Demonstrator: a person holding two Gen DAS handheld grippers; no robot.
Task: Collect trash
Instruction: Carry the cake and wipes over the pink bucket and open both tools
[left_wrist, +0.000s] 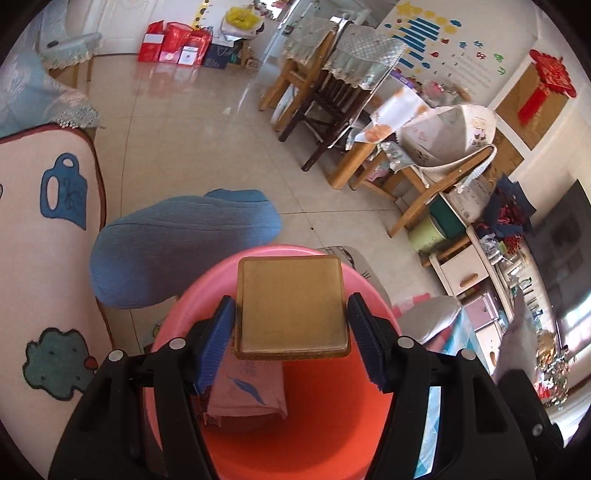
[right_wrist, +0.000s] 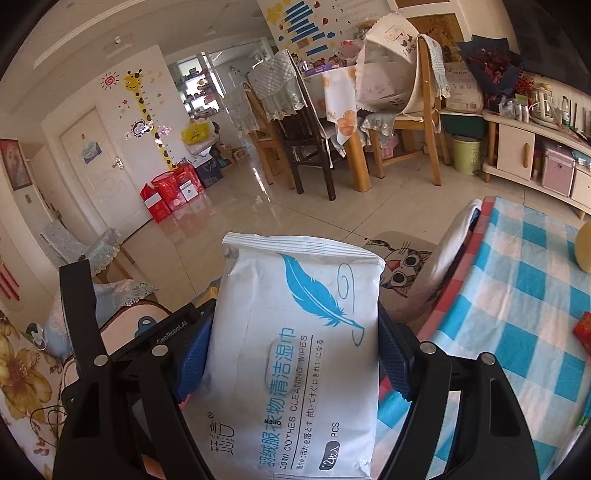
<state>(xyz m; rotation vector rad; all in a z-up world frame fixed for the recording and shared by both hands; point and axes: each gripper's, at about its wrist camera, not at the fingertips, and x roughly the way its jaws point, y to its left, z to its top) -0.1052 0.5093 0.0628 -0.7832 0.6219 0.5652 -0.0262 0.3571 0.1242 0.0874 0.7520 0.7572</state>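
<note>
Left wrist view: a flat gold square packet (left_wrist: 291, 308) sits at centre, clamped between the blue pads of the left gripper (left_wrist: 291, 336), jaws closed on its two side edges. It hangs above the open mouth of a pink-orange bucket (left_wrist: 314, 424). Inside the bucket, toward 7 o'clock, lies a white wipes pack (left_wrist: 247, 391). A blue cushion (left_wrist: 177, 251) lies at 10 o'clock.

Right wrist view: the right gripper (right_wrist: 293, 354) has its jaws clamped on another white pack of cleaning wipes (right_wrist: 295, 354) at centre. A blue-checked desk (right_wrist: 517, 314) spreads at 3 o'clock.
</note>
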